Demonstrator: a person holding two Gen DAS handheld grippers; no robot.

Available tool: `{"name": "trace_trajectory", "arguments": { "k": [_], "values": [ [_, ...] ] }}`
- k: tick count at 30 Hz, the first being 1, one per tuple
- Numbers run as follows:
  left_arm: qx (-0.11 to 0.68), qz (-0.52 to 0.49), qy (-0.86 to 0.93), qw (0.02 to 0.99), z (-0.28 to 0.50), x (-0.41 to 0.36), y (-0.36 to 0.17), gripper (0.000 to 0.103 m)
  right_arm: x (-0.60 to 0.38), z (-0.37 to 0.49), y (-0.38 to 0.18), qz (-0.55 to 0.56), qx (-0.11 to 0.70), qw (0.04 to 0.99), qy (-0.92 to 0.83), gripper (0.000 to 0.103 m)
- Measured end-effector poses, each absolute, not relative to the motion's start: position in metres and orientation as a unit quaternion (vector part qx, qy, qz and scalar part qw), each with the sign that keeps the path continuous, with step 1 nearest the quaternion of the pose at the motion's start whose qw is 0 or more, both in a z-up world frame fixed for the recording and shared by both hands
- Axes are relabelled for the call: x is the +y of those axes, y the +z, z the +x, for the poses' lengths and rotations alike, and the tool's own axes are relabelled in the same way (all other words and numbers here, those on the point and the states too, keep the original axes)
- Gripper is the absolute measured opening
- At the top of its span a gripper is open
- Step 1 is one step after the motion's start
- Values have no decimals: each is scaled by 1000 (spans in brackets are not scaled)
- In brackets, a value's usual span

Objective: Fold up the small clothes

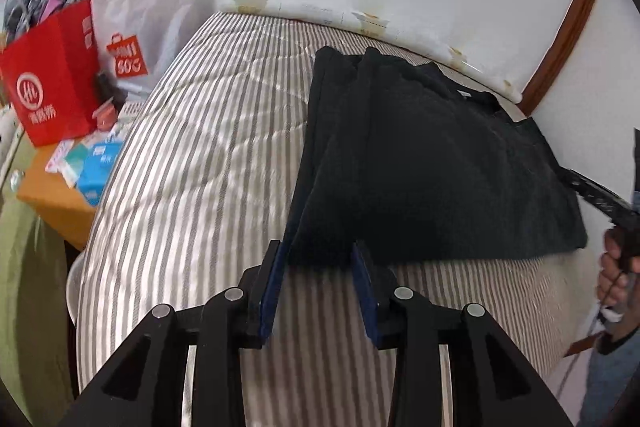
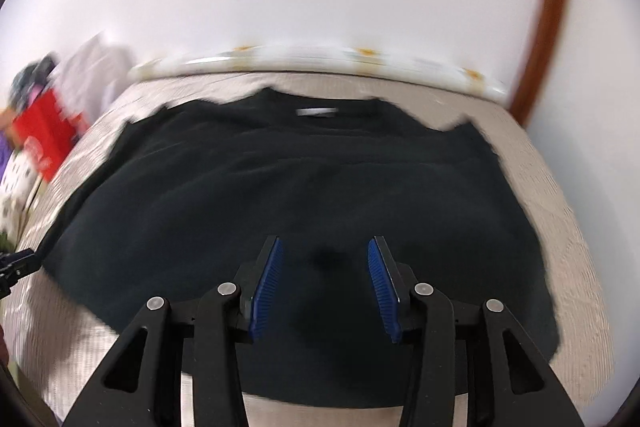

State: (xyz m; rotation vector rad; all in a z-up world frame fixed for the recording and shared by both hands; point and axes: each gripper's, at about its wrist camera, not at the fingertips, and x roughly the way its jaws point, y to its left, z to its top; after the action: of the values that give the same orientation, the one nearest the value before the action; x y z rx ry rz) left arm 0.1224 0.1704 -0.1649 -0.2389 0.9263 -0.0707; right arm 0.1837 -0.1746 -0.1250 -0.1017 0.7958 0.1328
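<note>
Nearest, the right hand-held gripper (image 2: 325,287) hangs with its jaws apart and empty directly over the hem half of the black shirt (image 2: 296,211). The left hand-held gripper (image 1: 320,291), likewise parted and holding nothing, sits off the shirt's near left corner over bare striped mattress (image 1: 192,163). The shirt lies flat, its long axis running away toward the collar label (image 2: 316,112) by the wall; the right looks nearer.

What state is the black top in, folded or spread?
Mostly spread: the black top lies flat across the striped bed, neck label at the far edge. Its left side looks doubled over in pleats.
</note>
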Motion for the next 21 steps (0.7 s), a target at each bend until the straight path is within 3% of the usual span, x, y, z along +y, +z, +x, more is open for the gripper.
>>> {"name": "trace_trajectory", "arguments": {
  "k": [6,8,11,21],
  "values": [
    [458,-129,-24,880,86,193,-172,32,-48,153,-148,-136,398,894,157,49],
    [456,-137,-20,879,73,202,-171,39,-18,139,-149,-158,386,891,176,49],
    [445,-141,-18,884,58,213,-168,46,17,122,-148,-173,373,885,220,53],
    [433,-178,-26,883,47,242,-176,48,90,106,-180,-279,354,860,240,57]
  ]
}}
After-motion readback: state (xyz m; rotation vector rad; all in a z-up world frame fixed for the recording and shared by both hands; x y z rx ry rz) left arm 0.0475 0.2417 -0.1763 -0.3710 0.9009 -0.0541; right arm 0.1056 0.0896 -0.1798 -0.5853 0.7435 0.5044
